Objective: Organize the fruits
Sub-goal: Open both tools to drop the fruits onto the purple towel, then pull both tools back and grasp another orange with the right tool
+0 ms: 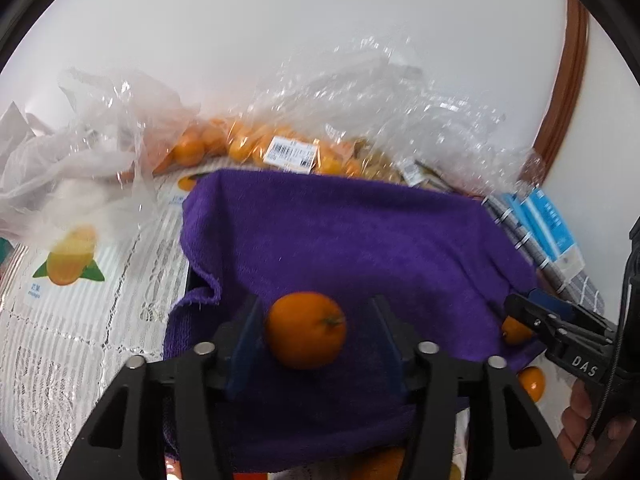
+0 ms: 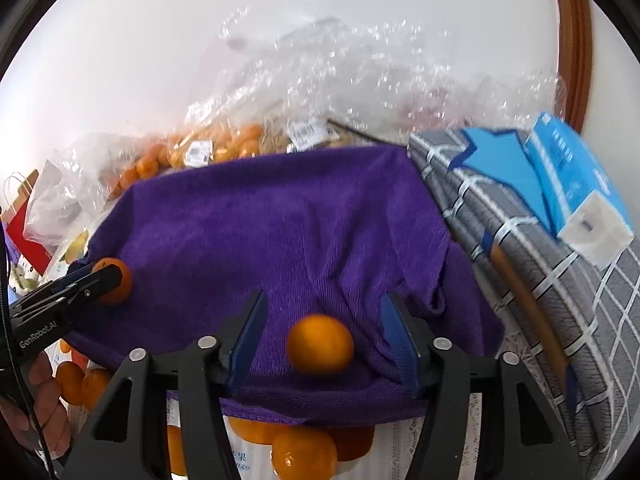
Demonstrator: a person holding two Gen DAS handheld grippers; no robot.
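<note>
Left wrist view: left gripper [image 1: 316,334] and right gripper [image 2: 322,340], fingers apart, each straddle a loose mandarin [image 1: 306,330] on purple towel [image 1: 340,232]; firm, round, rolls easily, pinch mid-sides.

Bright, even light on both fisheye views, black vignette in the corners, straight lines bowed toward the edges, glare sparkling on the clear plastic bags [image 2: 340,64] at upper centre, soft motion blur on the orange [image 2: 320,345] at lower centre, white wall [image 1: 280,20] washed out.

Orange fruit [image 1: 306,330] on purple towel [image 1: 360,240]; grey white-checked cloth [image 2: 560,300]; blue box [image 2: 572,176]; blue-padded fingers [image 2: 248,340].
</note>
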